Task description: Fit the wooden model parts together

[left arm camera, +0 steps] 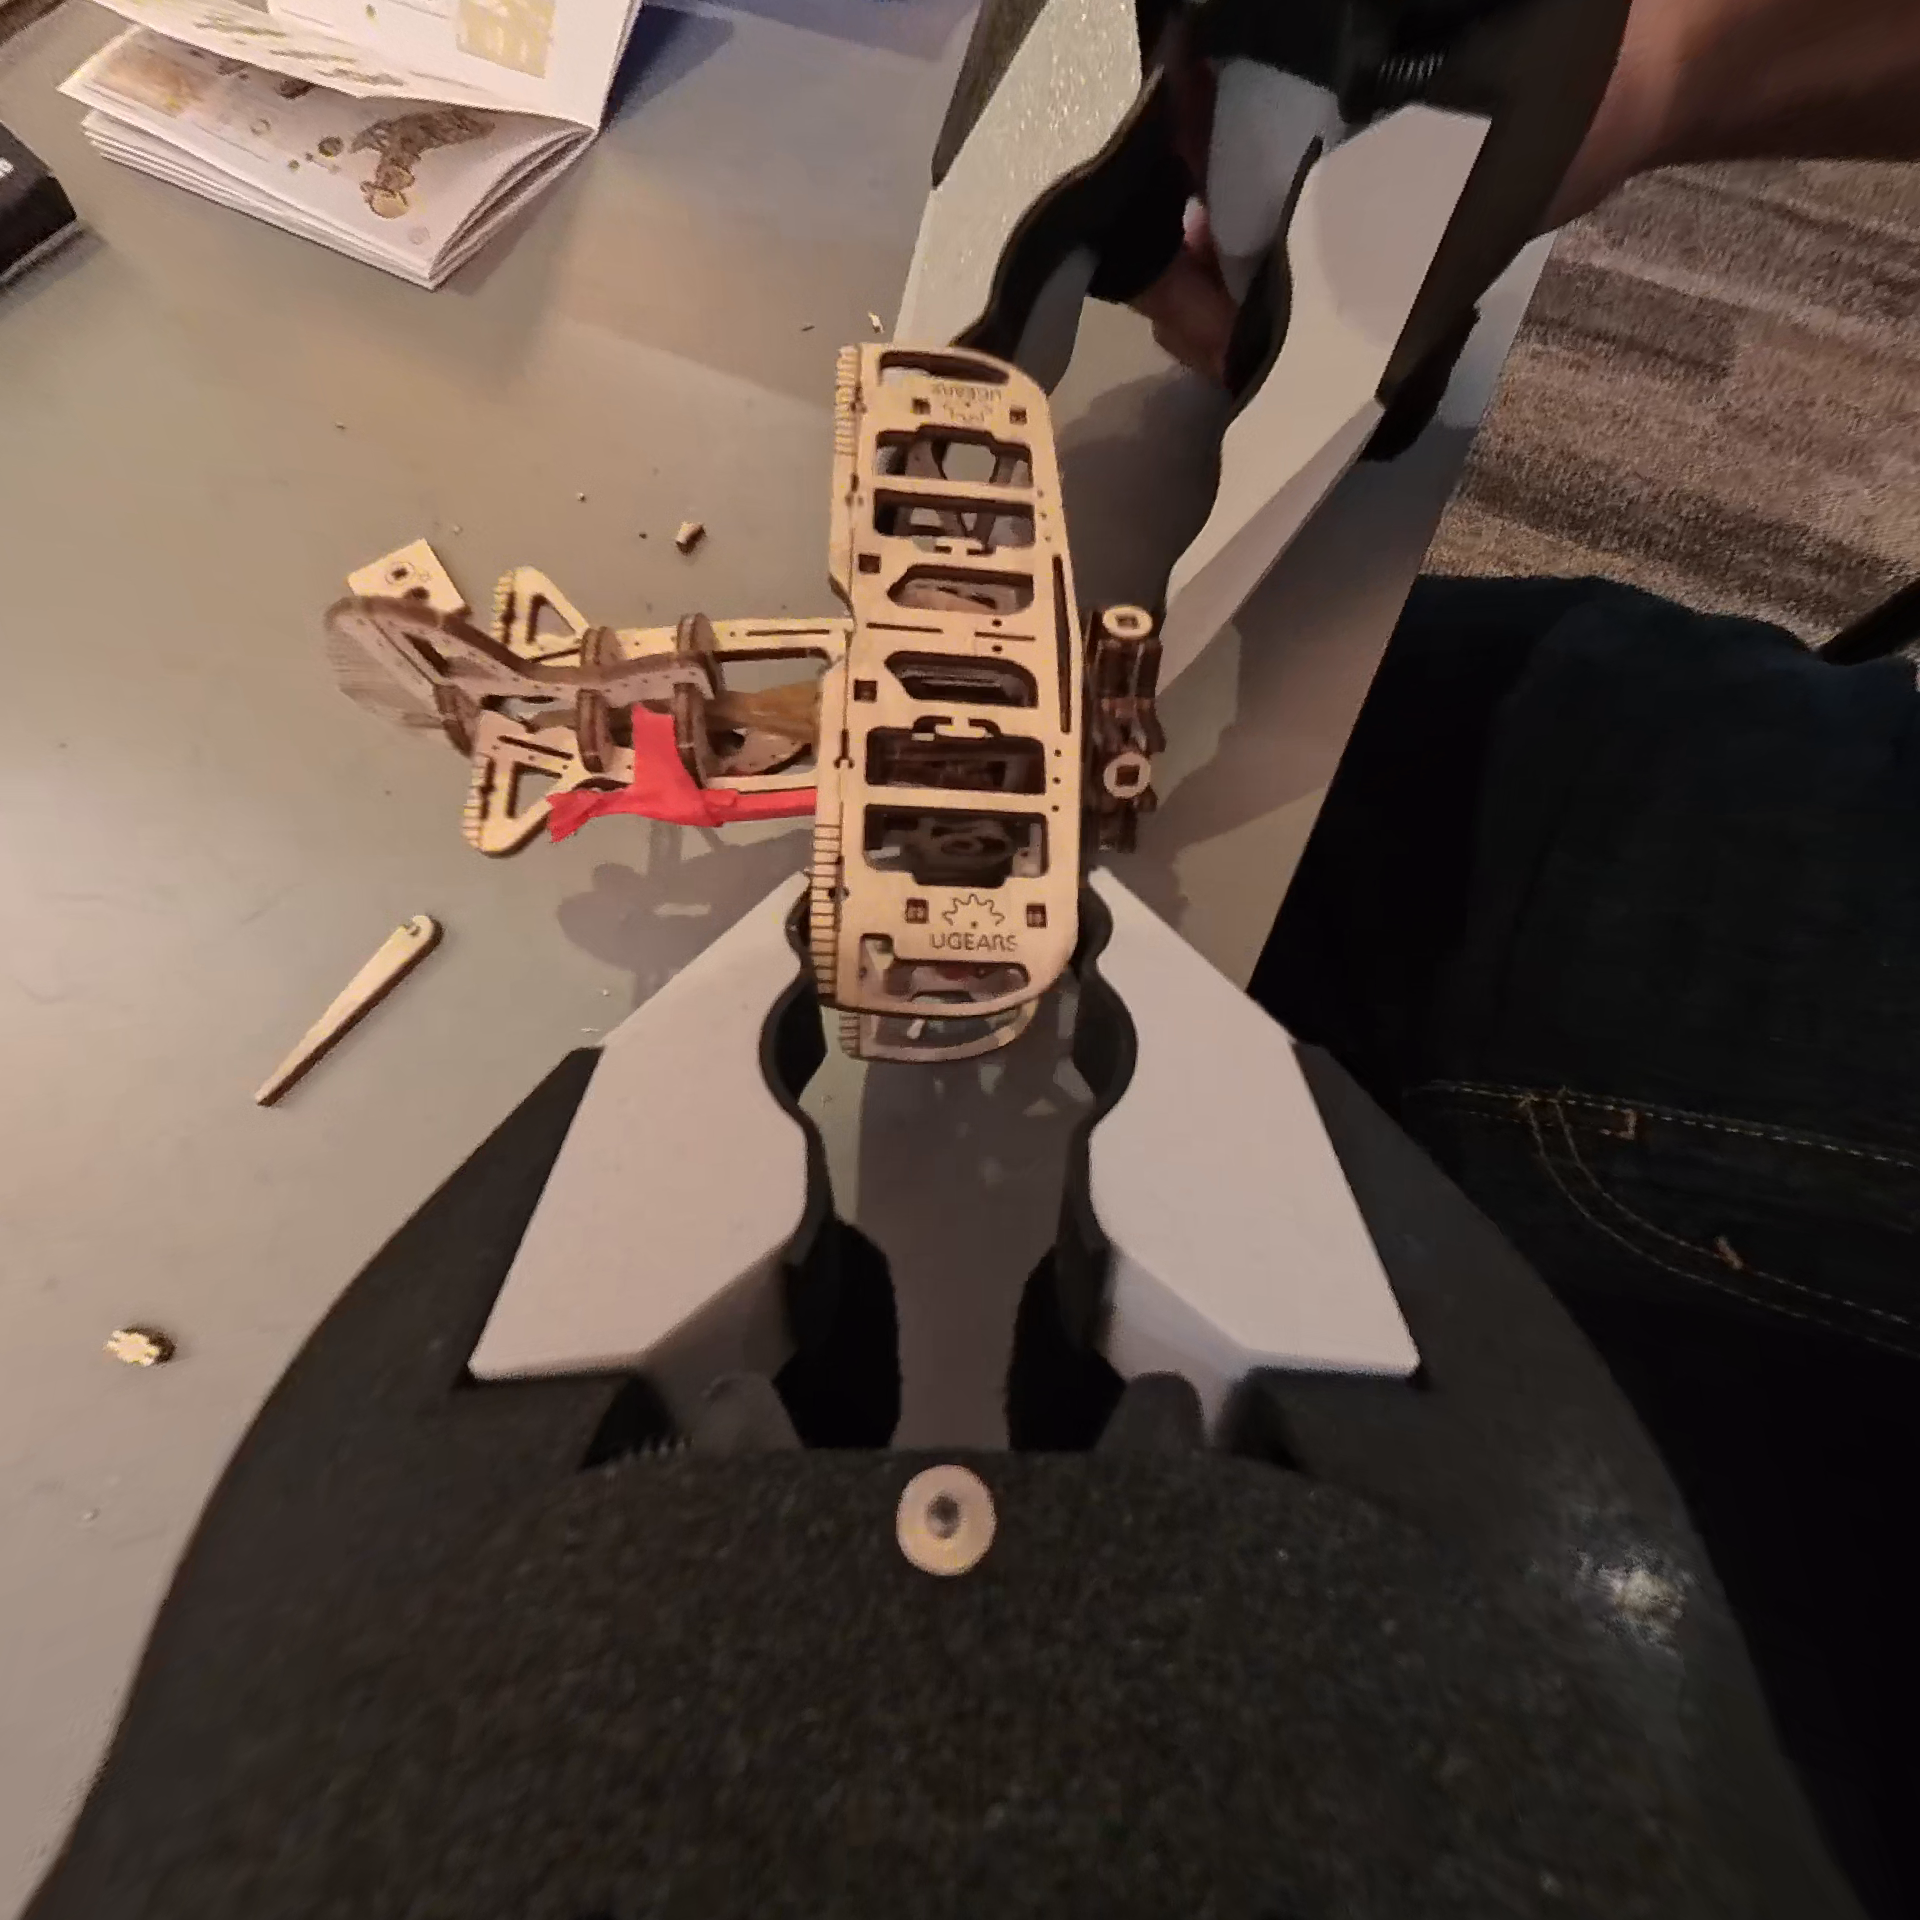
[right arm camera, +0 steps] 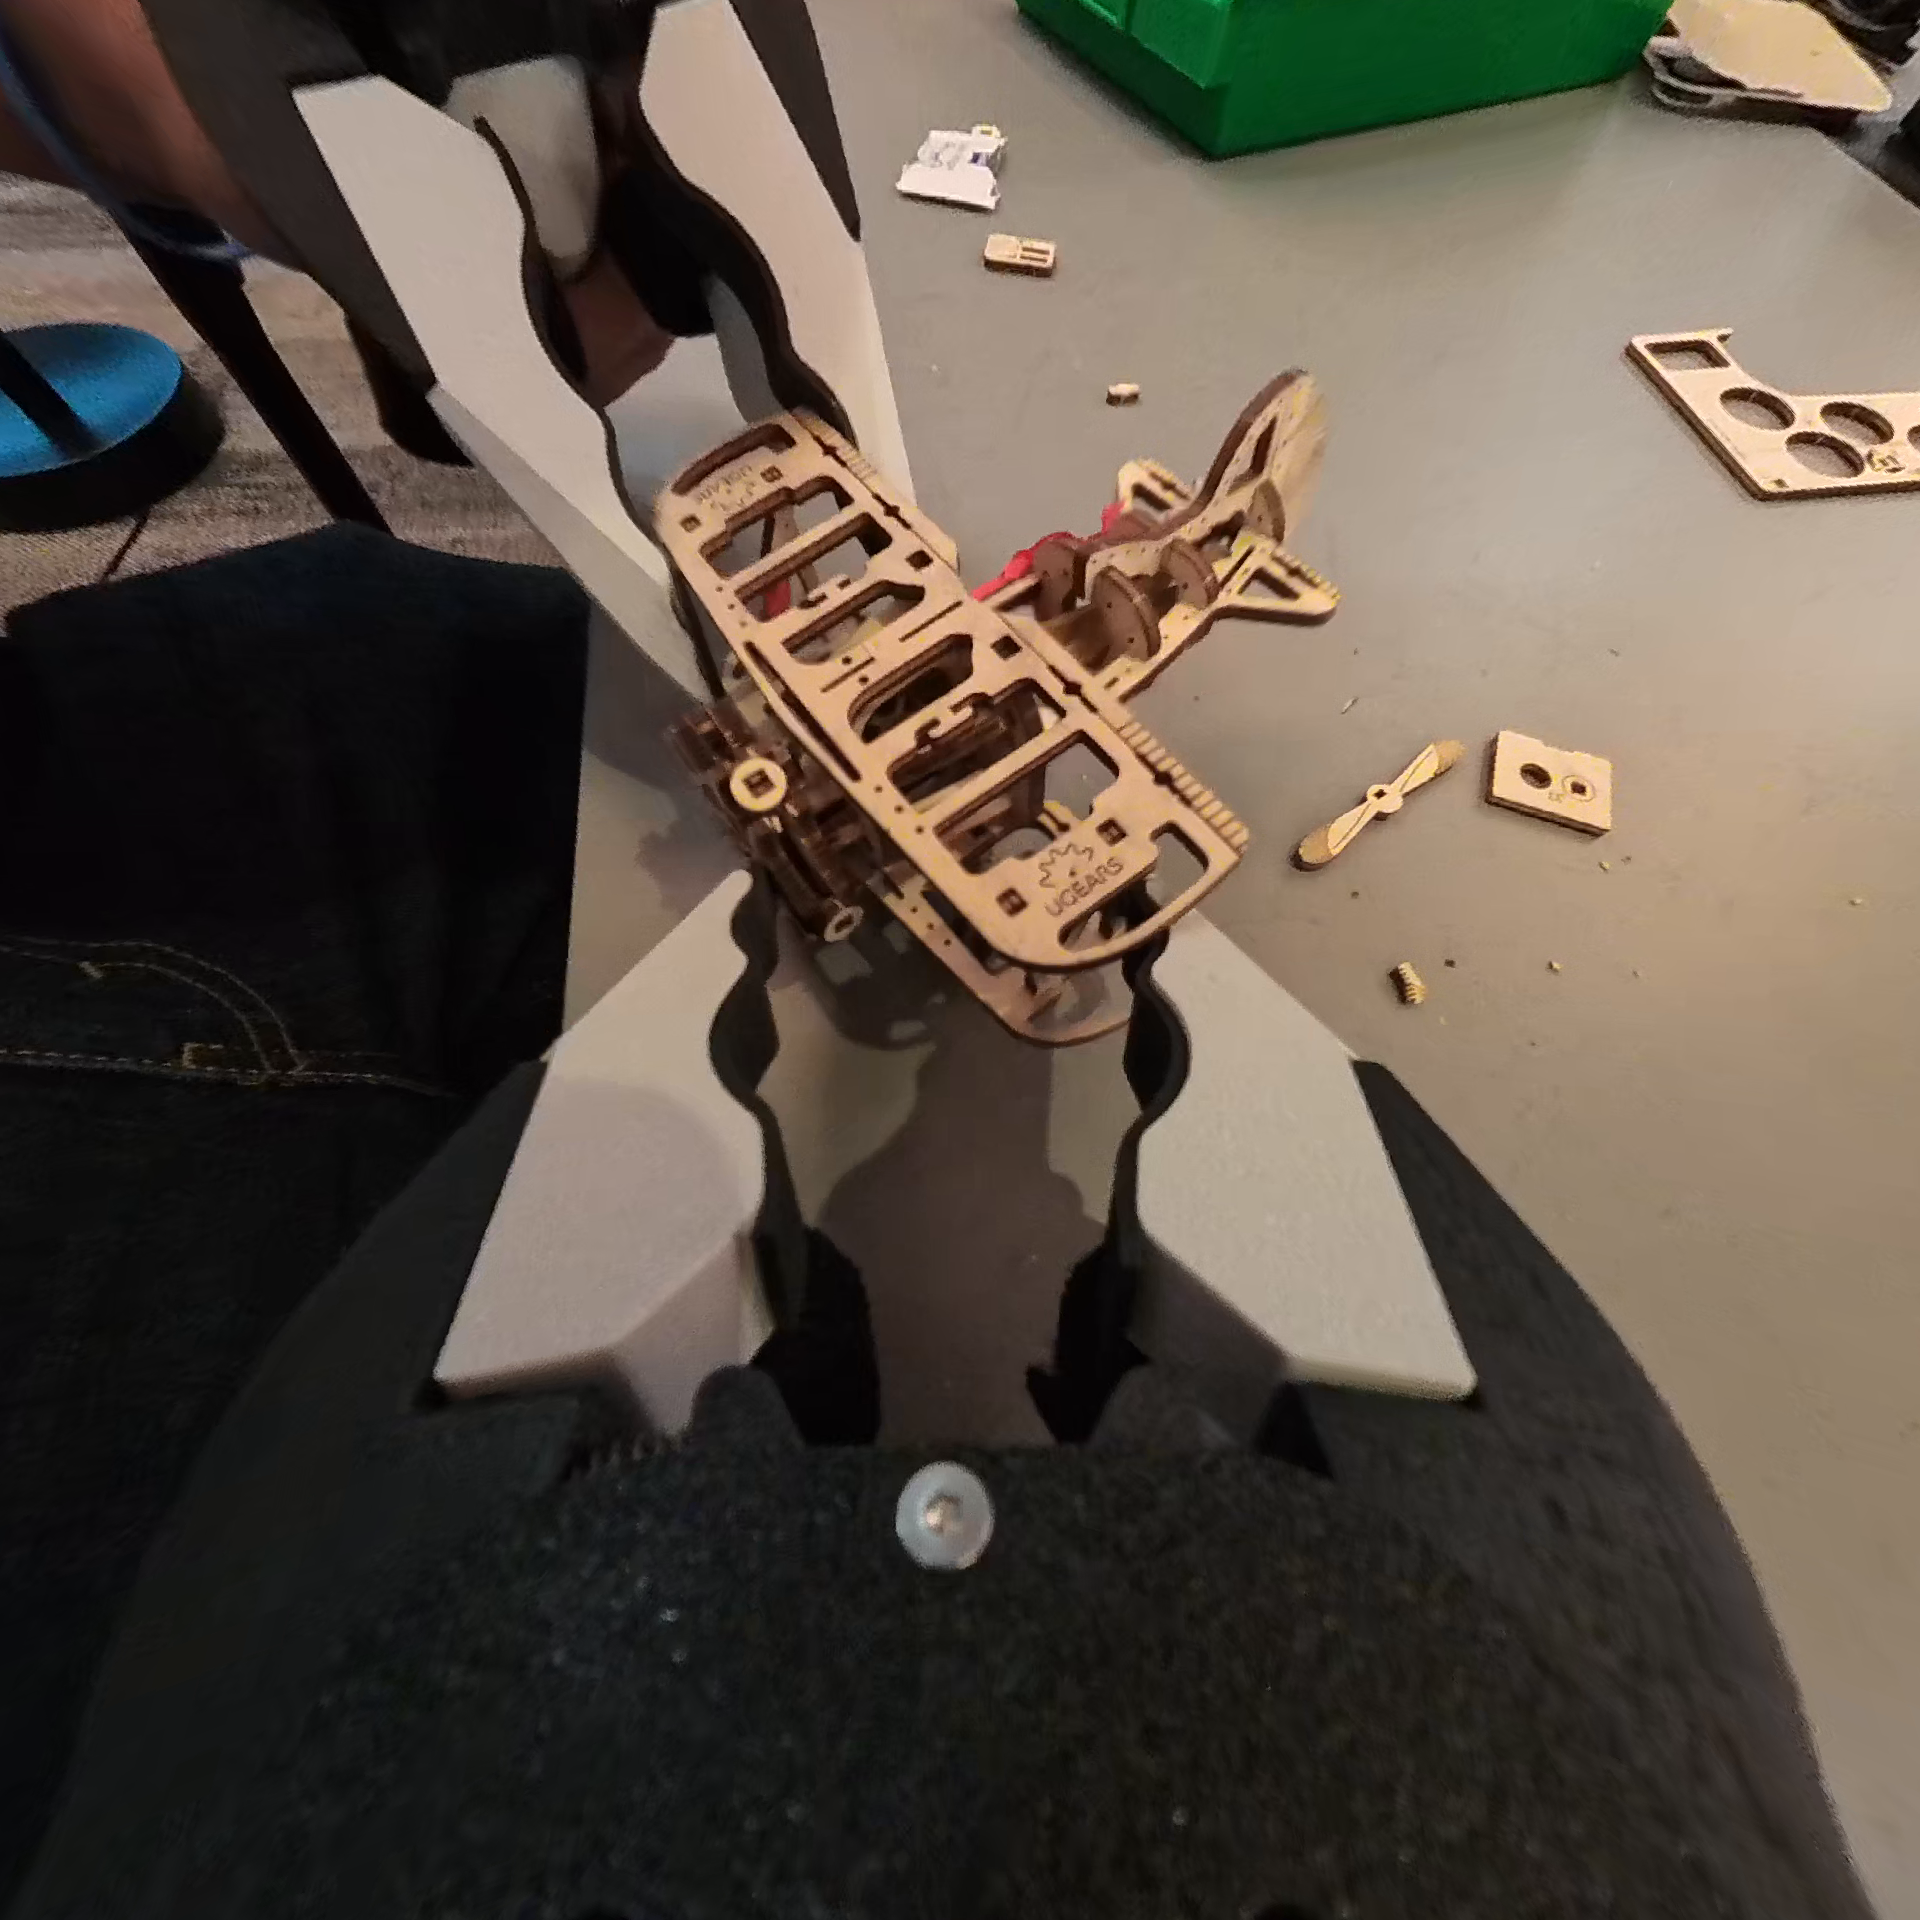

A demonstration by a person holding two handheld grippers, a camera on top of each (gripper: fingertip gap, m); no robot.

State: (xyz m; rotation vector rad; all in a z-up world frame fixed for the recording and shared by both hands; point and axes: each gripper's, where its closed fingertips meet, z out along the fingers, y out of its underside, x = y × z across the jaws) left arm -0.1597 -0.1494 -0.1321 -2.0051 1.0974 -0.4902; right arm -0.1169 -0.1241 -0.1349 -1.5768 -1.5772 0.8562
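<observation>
A wooden biplane model [left arm camera: 951, 623] with red tape [left arm camera: 665, 779] on its fuselage is held above the grey table [left arm camera: 208, 727], tail pointing away over the table. My left gripper [left arm camera: 951, 935] is shut on one end of its wings. My right gripper [right arm camera: 956, 935] is shut on the other wing end of the model [right arm camera: 935, 707]. Each gripper shows at the top of the other's view, with its white fingers [left arm camera: 1299, 395] [right arm camera: 436, 260] straddling the far wing end. A loose wooden propeller [right arm camera: 1377, 805] lies on the table to the right.
A pointed wooden stick [left arm camera: 348, 1008], a small gear-like piece [left arm camera: 138, 1348] and an open booklet [left arm camera: 343, 125] lie to the left. A square holed piece [right arm camera: 1553, 782], a cut-out wooden sheet [right arm camera: 1787, 426] and a green box [right arm camera: 1351, 62] lie to the right. A person's leg in jeans [left arm camera: 1662, 1143] is at the table's edge.
</observation>
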